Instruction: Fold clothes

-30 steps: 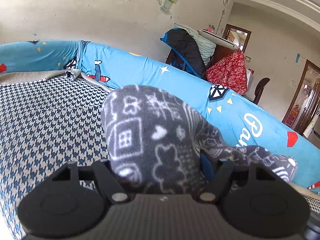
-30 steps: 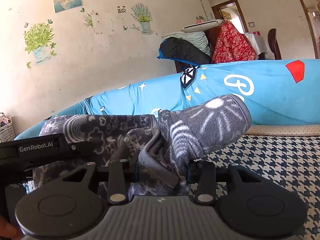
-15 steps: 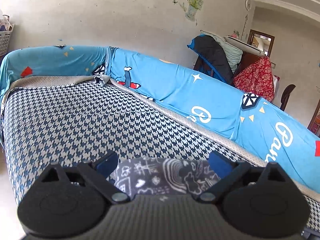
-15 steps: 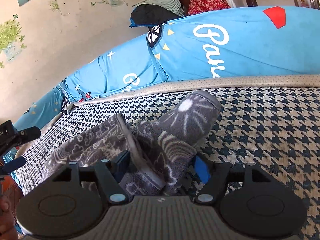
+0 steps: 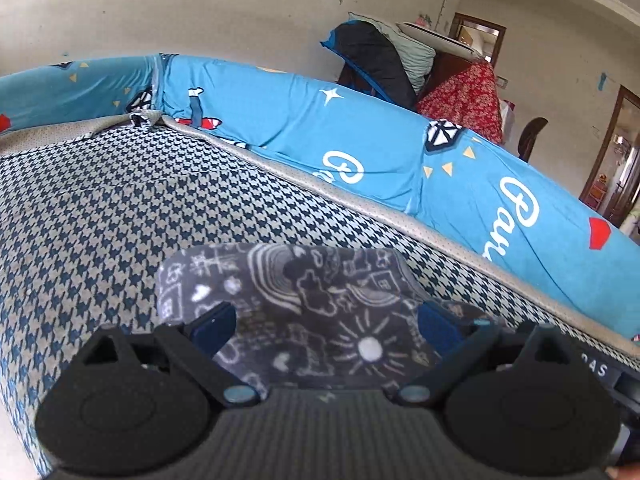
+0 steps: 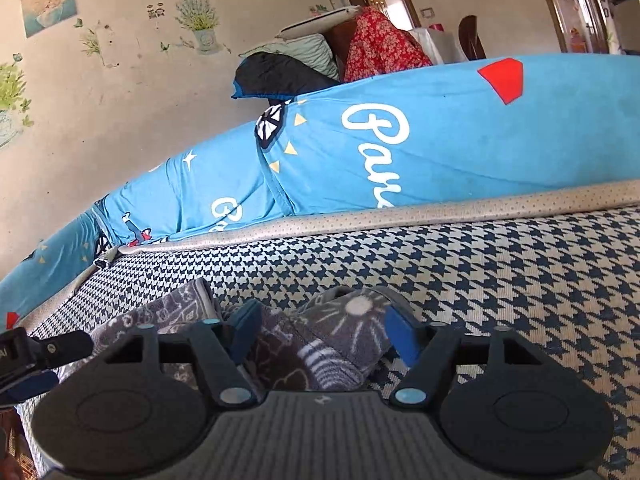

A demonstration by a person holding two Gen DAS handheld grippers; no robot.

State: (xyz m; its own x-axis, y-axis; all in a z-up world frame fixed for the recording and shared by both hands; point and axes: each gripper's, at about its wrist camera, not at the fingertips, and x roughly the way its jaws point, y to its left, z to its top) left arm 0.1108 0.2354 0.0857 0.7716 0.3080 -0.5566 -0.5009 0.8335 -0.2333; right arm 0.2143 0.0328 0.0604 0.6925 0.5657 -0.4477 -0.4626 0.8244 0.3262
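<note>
A grey fleece garment (image 5: 296, 288) with white doodle prints lies bunched on the houndstooth sofa seat (image 5: 100, 216). My left gripper (image 5: 325, 326) is open wide just above its near edge. The cloth shows between the blue pads (image 5: 212, 326) without touching them. In the right wrist view the same garment (image 6: 320, 340) fills the gap of my right gripper (image 6: 323, 332), whose jaws are closing. Its blue pads (image 6: 400, 334) flank the folded bunch, and their inner faces still show bare.
Blue printed back cushions (image 6: 400, 136) run behind the seat, edged by a beige piping strip (image 6: 440, 210). A pile of dark and red clothes (image 5: 400, 68) sits on furniture behind the sofa. The seat's front edge falls away at the left (image 5: 16, 420).
A second ago both grippers held the garment up. Both then opened and it now lies on the seat. The right jaws are narrower than half a second ago, and the left gripper has dropped closer.
</note>
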